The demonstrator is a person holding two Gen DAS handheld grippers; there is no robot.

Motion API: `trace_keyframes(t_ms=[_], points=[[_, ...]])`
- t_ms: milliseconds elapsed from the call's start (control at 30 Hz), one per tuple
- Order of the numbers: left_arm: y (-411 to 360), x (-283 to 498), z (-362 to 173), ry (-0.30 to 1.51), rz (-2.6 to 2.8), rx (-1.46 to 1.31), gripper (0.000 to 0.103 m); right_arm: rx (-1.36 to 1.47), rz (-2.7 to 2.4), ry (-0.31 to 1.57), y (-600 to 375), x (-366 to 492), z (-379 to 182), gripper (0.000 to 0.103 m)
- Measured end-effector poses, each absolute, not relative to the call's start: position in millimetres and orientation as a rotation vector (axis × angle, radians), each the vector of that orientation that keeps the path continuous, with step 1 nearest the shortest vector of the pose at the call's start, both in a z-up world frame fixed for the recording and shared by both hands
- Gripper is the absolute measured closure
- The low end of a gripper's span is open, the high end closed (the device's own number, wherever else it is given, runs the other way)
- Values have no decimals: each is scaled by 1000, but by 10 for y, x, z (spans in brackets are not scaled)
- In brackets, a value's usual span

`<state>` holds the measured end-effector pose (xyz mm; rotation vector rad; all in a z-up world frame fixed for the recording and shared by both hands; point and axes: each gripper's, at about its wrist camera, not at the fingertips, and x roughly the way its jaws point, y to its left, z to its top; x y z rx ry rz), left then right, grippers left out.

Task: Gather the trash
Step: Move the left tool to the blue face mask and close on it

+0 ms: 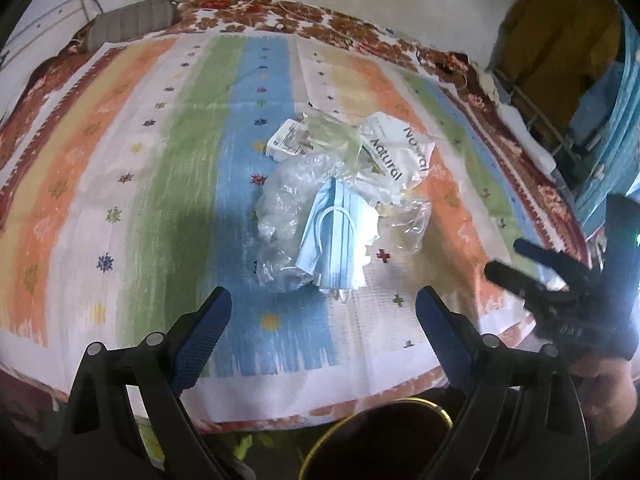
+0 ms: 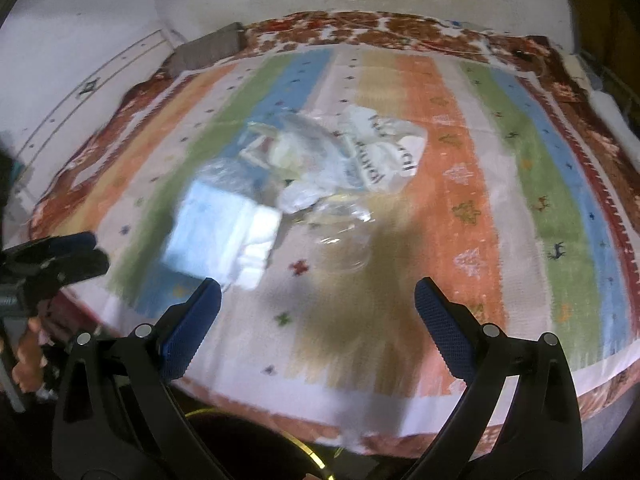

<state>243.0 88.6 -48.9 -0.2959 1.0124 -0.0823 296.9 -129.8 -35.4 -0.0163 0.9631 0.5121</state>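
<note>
The left gripper (image 1: 324, 310) hangs wide open and empty over the striped bedspread (image 1: 192, 152). Just ahead lies the trash: crumpled clear plastic (image 1: 280, 200), a blue face mask (image 1: 332, 236), then a white wrapper (image 1: 400, 148) reading "Natural". The right wrist view blurs everything. The right gripper (image 2: 318, 302) is spread open, empty.
</note>
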Motion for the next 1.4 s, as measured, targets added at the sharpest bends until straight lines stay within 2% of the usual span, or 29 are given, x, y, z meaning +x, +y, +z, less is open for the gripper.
trace_keyframes(t_ms=[200, 867, 967, 1167, 1400], points=[[818, 2526, -628, 1023, -124, -224, 28, -56, 501, 962, -1211, 3169, -481, 10], [954, 2718, -849, 1027, -130, -272, 30, -81, 478, 1056, -887, 3785, -931, 11], [891, 2772, -888, 1032, -117, -242, 30, -110, 475, 1067, -851, 3873, -997, 16], [792, 2863, -850, 1002, -116, -217, 30, -94, 486, 1077, -814, 4016, -1054, 17], [731, 2942, -911, 990, -109, -188, 39, -49, 493, 1127, -757, 4119, -1158, 33]])
